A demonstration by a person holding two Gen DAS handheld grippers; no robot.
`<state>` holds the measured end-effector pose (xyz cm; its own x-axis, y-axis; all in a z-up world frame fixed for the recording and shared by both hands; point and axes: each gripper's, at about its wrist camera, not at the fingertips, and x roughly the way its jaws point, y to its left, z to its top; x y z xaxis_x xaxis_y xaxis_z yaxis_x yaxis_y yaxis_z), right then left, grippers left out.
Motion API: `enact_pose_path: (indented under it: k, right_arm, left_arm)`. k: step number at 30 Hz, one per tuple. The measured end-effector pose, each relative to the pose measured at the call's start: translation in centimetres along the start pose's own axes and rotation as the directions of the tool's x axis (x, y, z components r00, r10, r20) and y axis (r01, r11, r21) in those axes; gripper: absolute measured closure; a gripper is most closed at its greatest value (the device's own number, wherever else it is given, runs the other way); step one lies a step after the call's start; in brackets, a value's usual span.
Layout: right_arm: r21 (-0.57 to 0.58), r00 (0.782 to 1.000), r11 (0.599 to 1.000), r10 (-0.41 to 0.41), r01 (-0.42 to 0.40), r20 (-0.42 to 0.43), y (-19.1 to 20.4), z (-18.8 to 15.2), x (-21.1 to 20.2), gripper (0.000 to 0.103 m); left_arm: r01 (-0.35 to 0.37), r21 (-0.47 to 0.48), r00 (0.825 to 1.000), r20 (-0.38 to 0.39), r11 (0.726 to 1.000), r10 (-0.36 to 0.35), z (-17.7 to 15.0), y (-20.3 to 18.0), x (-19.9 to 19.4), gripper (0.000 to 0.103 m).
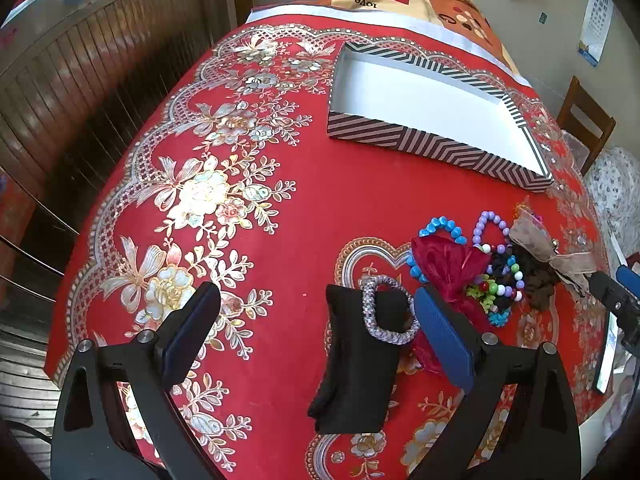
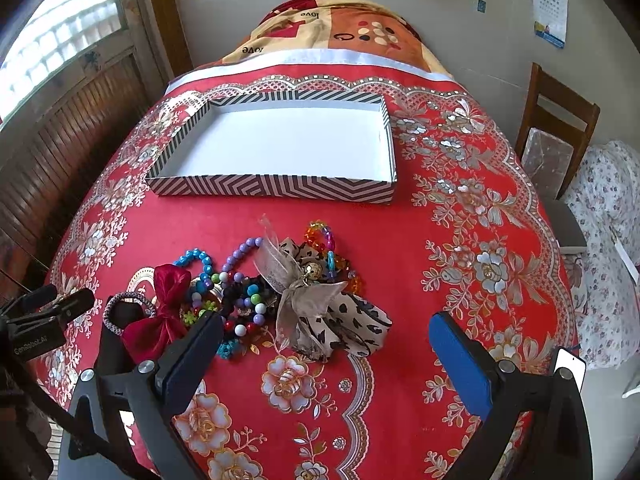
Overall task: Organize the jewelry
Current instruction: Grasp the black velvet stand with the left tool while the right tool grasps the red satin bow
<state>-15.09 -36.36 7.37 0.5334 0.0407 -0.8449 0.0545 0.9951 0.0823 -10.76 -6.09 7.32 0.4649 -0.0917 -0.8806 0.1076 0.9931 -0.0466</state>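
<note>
A striped box (image 1: 420,142) (image 2: 276,188) with a bare white floor lies at the far side of the red floral tablecloth. Nearer lies a heap of jewelry and hair pieces: a blue bead bracelet (image 1: 442,226) (image 2: 196,258), a purple bead bracelet (image 1: 490,220) (image 2: 240,250), a red velvet bow (image 1: 444,268) (image 2: 168,308), a beige spotted bow (image 1: 560,256) (image 2: 320,308) and a silver-grey scrunchie (image 1: 386,312) (image 2: 128,304) on a black cloth (image 1: 360,364). My left gripper (image 1: 320,336) stands open around the black cloth and scrunchie. My right gripper (image 2: 324,364) stands open just short of the beige bow.
A wooden chair (image 2: 556,128) stands at the table's far right, beside a floral-covered seat (image 2: 608,248). A patterned blanket (image 2: 332,28) lies beyond the box. Wooden wall panelling (image 1: 80,92) runs along the left. A phone (image 1: 606,356) lies near the table's right edge.
</note>
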Motion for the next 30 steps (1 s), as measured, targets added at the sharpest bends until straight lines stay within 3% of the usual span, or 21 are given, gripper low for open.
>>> enact_pose_path:
  k: [12,21,28,30]
  right_arm:
    - [0.013,1.0,1.0,0.003,-0.003,0.017,-2.0,0.9,-1.0,0.001]
    - [-0.037,1.0,0.999,0.016,-0.016,-0.003,-1.6,0.6,-0.6,0.001]
    - [-0.088,0.998,0.994,0.062,-0.063,-0.01,0.0,0.6,-1.0,0.004]
    - [-0.104,0.995,0.989,0.099,-0.101,-0.018,0.7,0.6,-1.2,0.006]
  left_arm:
    - [0.081,-0.047,0.995,-0.054,0.996,-0.083,-0.9,3.7,-0.4,0.005]
    - [0.163,0.006,0.978,-0.133,0.987,-0.16,-3.1,2.0,0.7,0.005]
    - [0.159,0.061,0.978,-0.149,0.985,-0.148,-3.7,0.3,2.7,0.005]
    - [0.145,0.091,0.979,-0.159,0.985,-0.13,-3.7,-0.2,3.5,0.009]
